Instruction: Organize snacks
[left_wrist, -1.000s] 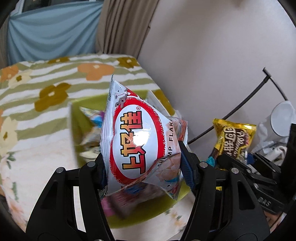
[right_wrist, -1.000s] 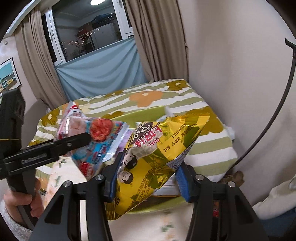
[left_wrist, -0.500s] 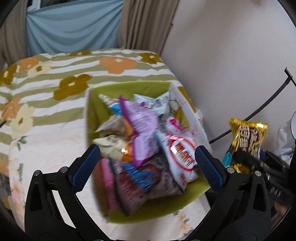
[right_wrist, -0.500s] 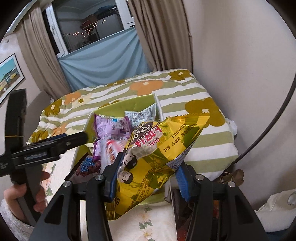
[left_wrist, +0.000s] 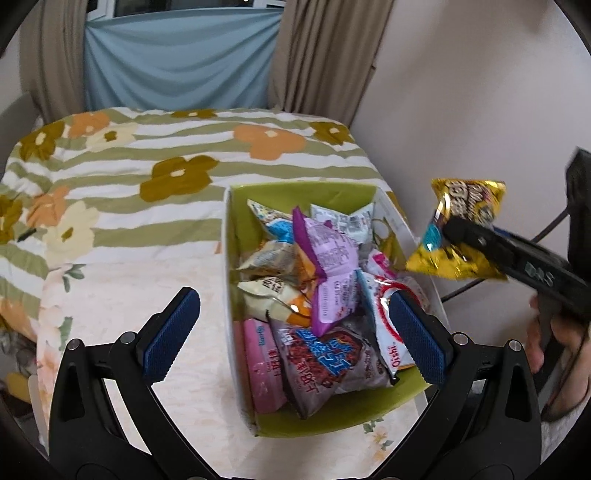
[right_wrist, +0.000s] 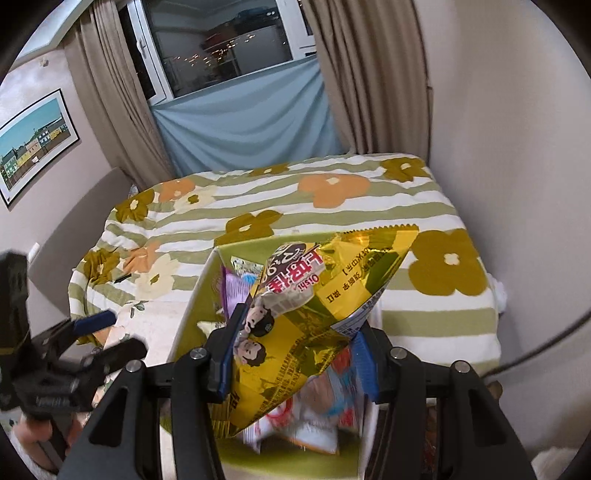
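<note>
A green box (left_wrist: 295, 190) on the bed holds several snack bags, among them a purple bag (left_wrist: 328, 258), a dark red bag (left_wrist: 325, 354) and the white-and-red shrimp flakes bag (left_wrist: 386, 325). My left gripper (left_wrist: 295, 328) is open and empty above the box's near end. My right gripper (right_wrist: 295, 350) is shut on a yellow snack bag (right_wrist: 314, 306), held above the box (right_wrist: 195, 295). The yellow bag (left_wrist: 458, 229) also shows in the left wrist view, to the right of the box.
The box sits on a floral striped bedspread (left_wrist: 147, 177) close to the wall (left_wrist: 480, 92) on the right. Curtains and a window (right_wrist: 229, 40) stand at the far end. A black curved rod (right_wrist: 546, 339) is by the wall.
My left gripper opened and let the shrimp flakes bag fall into the box, then drew back. My right gripper carried the yellow bag closer over the box.
</note>
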